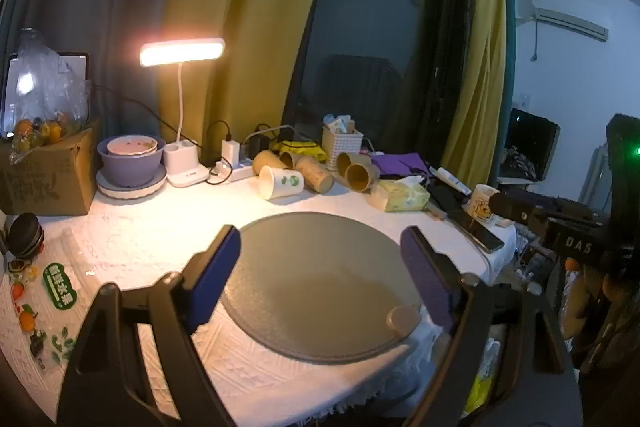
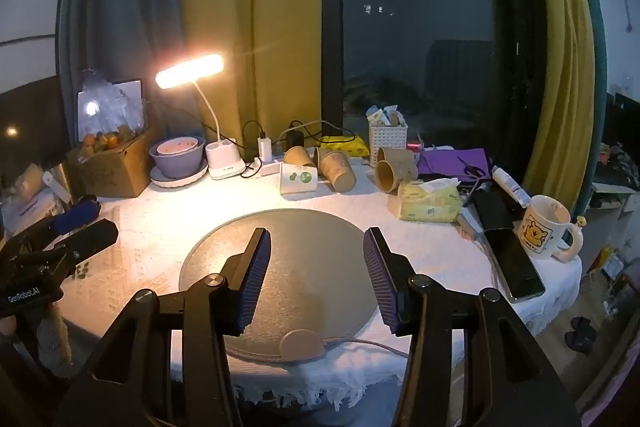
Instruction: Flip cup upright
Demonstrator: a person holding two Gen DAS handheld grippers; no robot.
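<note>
Hovering over the near edge of the tabletop point(image 2: 440, 255), both tools are empty: the left hand-held gripper point(image 1: 320, 269) has its blue pads spread wide, and the right hand-held gripper point(image 2: 316, 277) is likewise parted, with only the round grey mat point(image 2: 304, 239) showing between the fingers. By my reading the task stands at its first step, the approach, with nothing yet grasped.

The cup to be righted is probably the white paper cup point(image 1: 280, 183) with green print, which lies on its side near the far edge, well beyond the mat, its mouth turned toward the left edge in the left view. Just beside it lie several brown paper cups point(image 1: 316, 173), also tipped over (any of them could be meant; the task does not say which).

The next move, as I judge it, calls for reaching across the mat, closing lightly on the cup's wall so as not to crush it, then rotating it onto its base.

As for containers: the cups show no contents; the purple bowl point(image 1: 130, 163) at the far left holds a smaller bowl; the white basket point(image 1: 342, 143) holds small packets; the bear mug point(image 2: 540, 227) near the right edge looks empty.
</note>
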